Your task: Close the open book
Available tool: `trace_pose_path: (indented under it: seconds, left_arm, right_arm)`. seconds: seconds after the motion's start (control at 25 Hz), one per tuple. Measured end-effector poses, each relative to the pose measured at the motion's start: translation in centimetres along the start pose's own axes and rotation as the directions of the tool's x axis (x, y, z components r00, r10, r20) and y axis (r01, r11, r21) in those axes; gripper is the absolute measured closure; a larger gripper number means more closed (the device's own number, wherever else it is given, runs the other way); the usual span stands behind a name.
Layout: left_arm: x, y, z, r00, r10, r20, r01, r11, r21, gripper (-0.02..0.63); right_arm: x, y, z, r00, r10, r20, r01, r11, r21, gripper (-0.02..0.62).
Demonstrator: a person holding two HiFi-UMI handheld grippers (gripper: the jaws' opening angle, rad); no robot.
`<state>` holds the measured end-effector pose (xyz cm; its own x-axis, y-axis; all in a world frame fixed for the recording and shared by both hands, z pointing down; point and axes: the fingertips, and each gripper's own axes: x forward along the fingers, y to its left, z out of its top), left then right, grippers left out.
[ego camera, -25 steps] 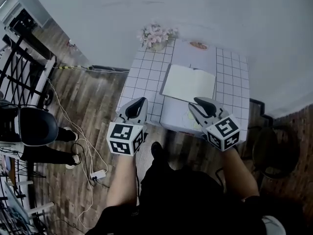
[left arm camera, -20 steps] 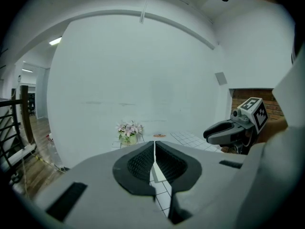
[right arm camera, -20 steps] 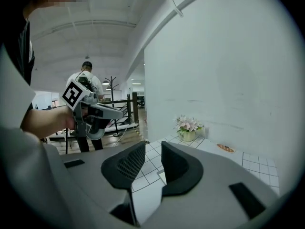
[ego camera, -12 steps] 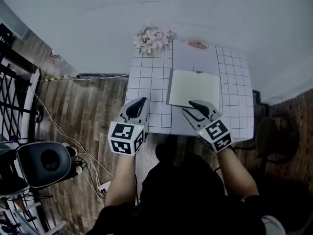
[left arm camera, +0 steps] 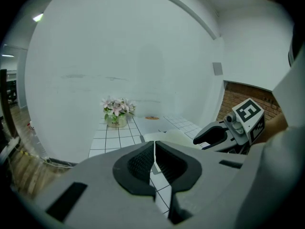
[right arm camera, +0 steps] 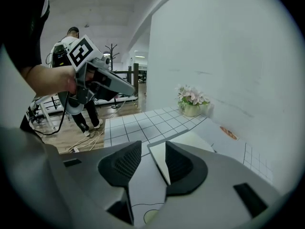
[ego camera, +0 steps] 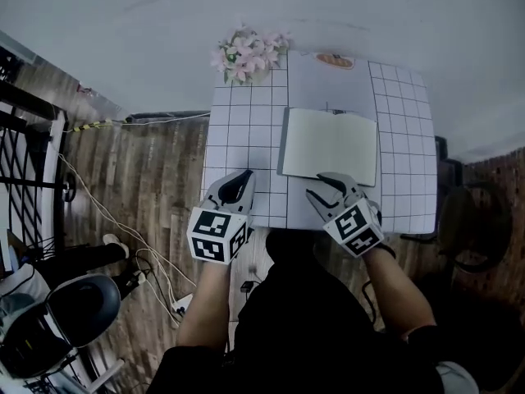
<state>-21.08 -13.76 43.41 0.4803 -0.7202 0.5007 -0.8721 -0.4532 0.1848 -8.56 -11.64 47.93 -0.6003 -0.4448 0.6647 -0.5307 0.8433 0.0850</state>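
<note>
The open book lies flat with blank cream pages on the white grid tablecloth, and also shows in the left gripper view. My right gripper hovers over the book's near edge. Its jaws are opening, and the book's near left corner shows through the gap of the right gripper, untouched by the pads. My left gripper is shut and empty over the cloth, left of the book. In the left gripper view its pads meet.
A pot of pink flowers stands at the table's far left corner and a small orange thing at the far edge. Cables run over the wooden floor at left. A dark chair stands at right. A person stands behind.
Both grippers have come down and forward to the table's near edge. The right gripper's jaws have spread wider. The left gripper stays shut.
</note>
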Motion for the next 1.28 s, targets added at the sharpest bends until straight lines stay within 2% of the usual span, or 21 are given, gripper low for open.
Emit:
trace_pose_path:
  seconds: [0.2, 0.56, 0.96, 1.28]
  left_arm:
    - [2.7, -0.4, -3.4, 0.997, -0.003, -0.074, 0.002, 1.000, -0.019, 0.589]
    - [5.9, -1.3, -8.2, 0.994, -0.015, -0.111, 0.008, 0.998, -0.061, 0.589]
    - [7.1, -2.0, -11.4, 0.993, -0.041, -0.113, 0.030, 0.994, -0.102, 0.589]
    - [7.6, -1.3, -11.5, 0.996, -0.025, -0.088, 0.016, 0.994, -0.106, 0.589]
  right_arm:
    - [2.7, -1.1, -3.8, 0.999, 0.022, -0.031, -0.022, 1.000, -0.006, 0.436]
    - [6.5, -1.1, -8.0, 0.998, 0.007, -0.068, -0.009, 1.000, -0.030, 0.433]
    - [8.6, -1.6, -9.3, 0.994, -0.046, -0.100, 0.039, 0.997, -0.067, 0.420]
    - [9.9, -2.2, -9.6, 0.988, -0.059, -0.141, 0.045, 0.993, -0.107, 0.411]
